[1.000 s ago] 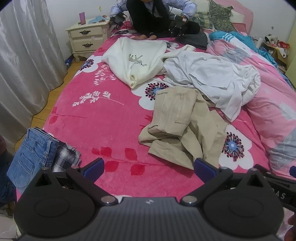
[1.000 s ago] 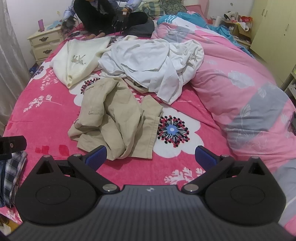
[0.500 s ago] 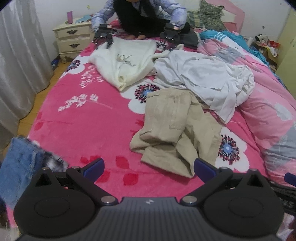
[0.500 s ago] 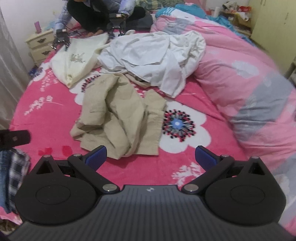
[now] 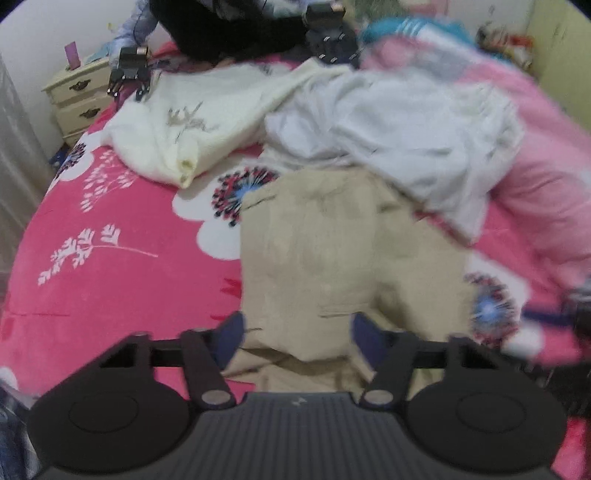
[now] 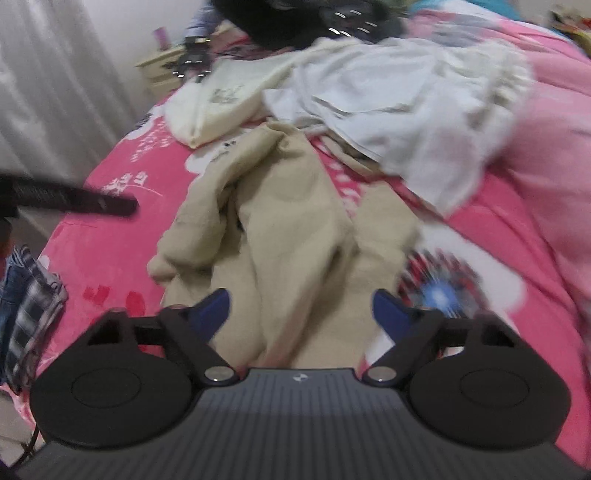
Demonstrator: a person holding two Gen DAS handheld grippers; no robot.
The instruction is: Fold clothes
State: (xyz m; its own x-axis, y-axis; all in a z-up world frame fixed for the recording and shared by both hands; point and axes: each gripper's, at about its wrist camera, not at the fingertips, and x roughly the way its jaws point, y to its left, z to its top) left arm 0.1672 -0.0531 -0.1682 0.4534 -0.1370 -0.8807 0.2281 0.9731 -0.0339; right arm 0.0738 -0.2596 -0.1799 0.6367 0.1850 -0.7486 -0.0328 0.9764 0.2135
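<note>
We have closed in on the khaki trousers [image 5: 332, 258] in the last second: both views, which took in most of the bed a moment ago, now fill with tan cloth, and the picture smears with the speed of the approach. The left gripper [image 5: 297, 328] and the right gripper [image 6: 301, 306] each hang low over the near end of the garment, jaws spread wide with nothing between them. We judge this to be the reach before a grasp, though which edge we will take is not yet settled.

The trousers lie crumpled on the pink floral bedspread [image 5: 110, 295], bunched into soft ridges and a deep fold down the middle; the cloth looks like a matte cotton twill, limp enough to sag when lifted. Behind them a white shirt [image 5: 406, 129], thin and rumpled, partly overlaps their far end, and a cream garment [image 5: 192, 122] with a small printed motif lies beside it. At the bed's left edge jeans and a plaid piece [image 6: 26, 306] lie stacked. A second person [image 5: 229, 33] sits at the head of the bed with grippers of their own.
</note>
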